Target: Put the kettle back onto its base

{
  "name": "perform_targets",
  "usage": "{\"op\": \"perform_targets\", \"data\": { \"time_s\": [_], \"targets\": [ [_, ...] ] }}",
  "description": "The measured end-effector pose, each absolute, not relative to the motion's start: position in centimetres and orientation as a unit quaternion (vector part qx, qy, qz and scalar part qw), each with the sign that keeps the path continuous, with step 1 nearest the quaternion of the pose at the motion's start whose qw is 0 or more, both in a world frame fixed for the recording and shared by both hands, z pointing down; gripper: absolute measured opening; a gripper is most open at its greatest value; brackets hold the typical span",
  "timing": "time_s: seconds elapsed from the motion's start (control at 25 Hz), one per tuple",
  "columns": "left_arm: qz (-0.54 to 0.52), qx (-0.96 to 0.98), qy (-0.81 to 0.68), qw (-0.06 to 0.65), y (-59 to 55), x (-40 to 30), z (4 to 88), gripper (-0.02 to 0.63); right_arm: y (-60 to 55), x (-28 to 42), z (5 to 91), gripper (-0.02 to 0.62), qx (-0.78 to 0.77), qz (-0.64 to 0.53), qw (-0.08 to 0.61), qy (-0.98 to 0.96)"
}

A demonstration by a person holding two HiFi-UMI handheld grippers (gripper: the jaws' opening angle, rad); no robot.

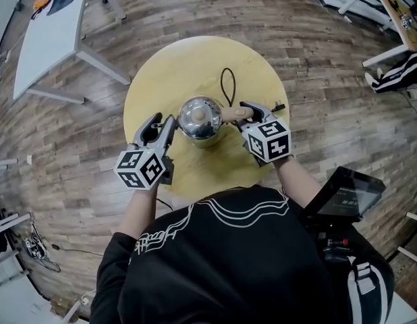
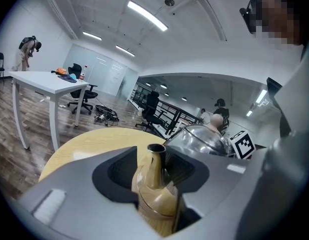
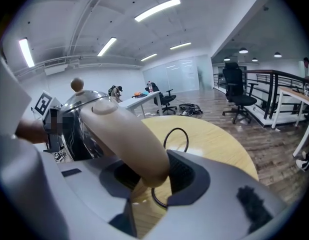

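at the middle of the round table (image 1: pixel 161 73) stands the kettle (image 1: pixel 200 117). its polished steel body looks rigid, slick and probably heavy if filled, so the pale handle (image 1: pixel 234 114) seems the surest hold; no base shows beneath it. the right gripper (image 1: pixel 243 113) has its jaws closed on that handle, while the left gripper (image 1: pixel 164 121) keeps its jaws apart around the thin spout (image 2: pixel 155 166), not pinching it.

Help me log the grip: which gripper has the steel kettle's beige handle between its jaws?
The right gripper: the beige handle sits between its jaws; the left gripper flanks the golden spout.
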State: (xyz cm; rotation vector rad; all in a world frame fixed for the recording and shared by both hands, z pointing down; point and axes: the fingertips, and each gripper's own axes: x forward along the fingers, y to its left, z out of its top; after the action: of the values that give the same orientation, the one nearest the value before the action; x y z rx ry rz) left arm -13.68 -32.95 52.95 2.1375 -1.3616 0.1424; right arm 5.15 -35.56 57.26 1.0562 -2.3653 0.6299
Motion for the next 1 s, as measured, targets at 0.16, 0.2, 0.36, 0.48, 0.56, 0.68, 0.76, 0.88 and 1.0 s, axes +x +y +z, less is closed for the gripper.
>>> {"op": "perform_targets", "data": {
  "time_s": [0.16, 0.2, 0.36, 0.48, 0.56, 0.68, 0.76, 0.88, 1.0],
  "targets": [
    [0.036, 0.801, -0.528, 0.28, -32.9, -14.6, 52.2, 0.224, -35.0, 5.4, 57.0, 0.157, 0.391, 0.222, 0.238, -0.861],
    [0.036, 0.801, -0.529, 0.278, -32.8, -14.7, 52.2, 0.226, -34.8, 5.5, 56.8, 0.165, 0.392, 0.222, 0.235, -0.861],
    [0.03, 0.8, -0.534, 0.272, -32.1, -15.2, 51.7, 0.23, -34.2, 6.1, 55.8, 0.181, 0.397, 0.216, 0.227, -0.863],
    [0.027, 0.8, -0.534, 0.274, -31.1, -15.4, 51.5, 0.229, -33.5, 7.0, 55.0, 0.183, 0.41, 0.214, 0.223, -0.858],
    [0.027, 0.803, -0.529, 0.273, -30.0, -15.3, 51.3, 0.229, -32.6, 7.6, 54.4, 0.183, 0.423, 0.216, 0.215, -0.853],
    [0.029, 0.815, -0.511, 0.27, -27.7, -14.8, 50.8, 0.229, -30.2, 8.0, 52.9, 0.181, 0.431, 0.217, 0.199, -0.853],
    [0.029, 0.828, -0.493, 0.266, -26.0, -14.2, 50.0, 0.229, -28.4, 7.4, 51.2, 0.181, 0.426, 0.213, 0.185, -0.86],
    [0.028, 0.85, -0.461, 0.254, -23.3, -13.3, 48.0, 0.227, -25.2, 5.8, 48.2, 0.181, 0.408, 0.205, 0.159, -0.875],
    [0.019, 0.867, -0.439, 0.234, -20.5, -12.9, 45.5, 0.209, -21.8, 4.2, 45.4, 0.162, 0.392, 0.202, 0.134, -0.887]
  ]
}}
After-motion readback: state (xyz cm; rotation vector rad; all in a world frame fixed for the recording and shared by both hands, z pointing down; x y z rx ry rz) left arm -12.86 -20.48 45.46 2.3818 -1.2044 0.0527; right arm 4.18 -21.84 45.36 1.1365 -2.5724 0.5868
